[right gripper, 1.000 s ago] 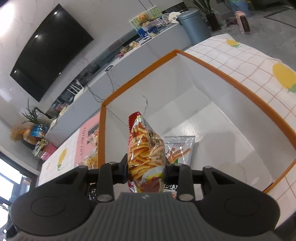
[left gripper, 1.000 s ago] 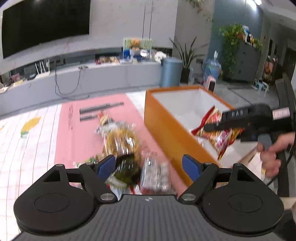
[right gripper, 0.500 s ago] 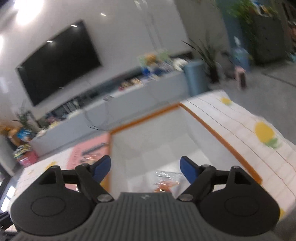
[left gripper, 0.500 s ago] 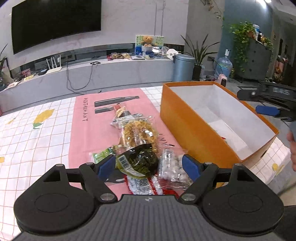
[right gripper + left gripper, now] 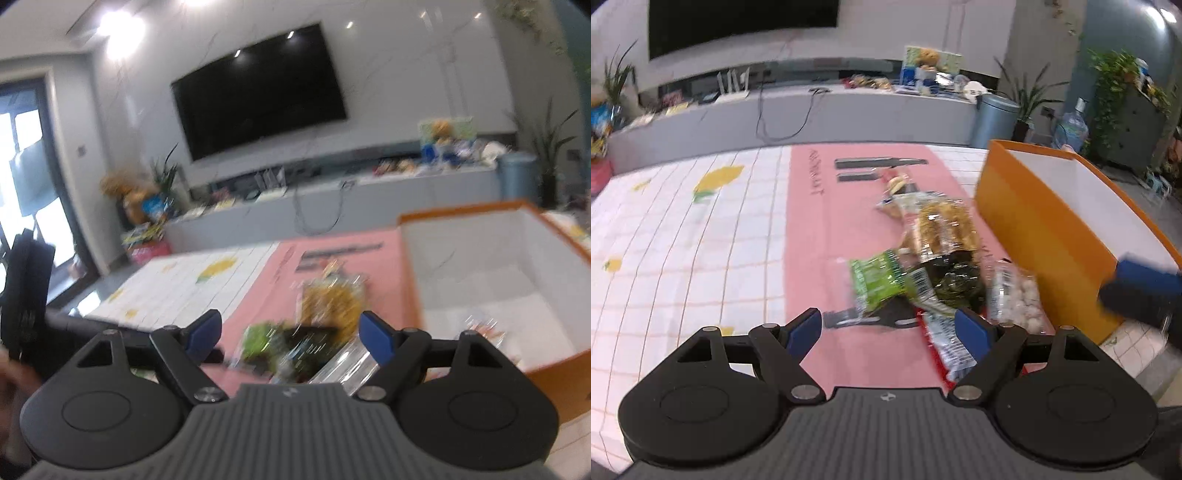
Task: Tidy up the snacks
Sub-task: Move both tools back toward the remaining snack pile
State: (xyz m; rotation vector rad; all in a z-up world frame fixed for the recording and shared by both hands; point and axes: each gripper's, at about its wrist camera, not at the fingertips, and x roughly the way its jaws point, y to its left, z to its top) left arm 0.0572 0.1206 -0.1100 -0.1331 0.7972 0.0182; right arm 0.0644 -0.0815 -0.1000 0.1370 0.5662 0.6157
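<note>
A pile of snack packets lies on the pink mat (image 5: 827,229): a yellow crisps bag (image 5: 942,229), a green packet (image 5: 877,282), a dark seaweed packet (image 5: 956,286), a clear bag of white balls (image 5: 1015,299) and a red packet (image 5: 945,350). My left gripper (image 5: 888,330) is open and empty just before the pile. My right gripper (image 5: 290,336) is open and empty, over the near end of the pile (image 5: 295,347), blurred. Its blue pad (image 5: 1145,286) shows at the right of the left wrist view. The orange box (image 5: 1045,240) stands right of the pile, with packets inside (image 5: 484,328).
A checked tablecloth (image 5: 683,251) covers the table left of the mat. The table's front right edge (image 5: 1137,354) lies just past the box. A low grey counter (image 5: 812,110) and a bin (image 5: 993,118) stand beyond the table.
My right gripper let go of the fries bag in the box, opened and swung left out of the box to the pile. My left gripper shifted left and stayed open.
</note>
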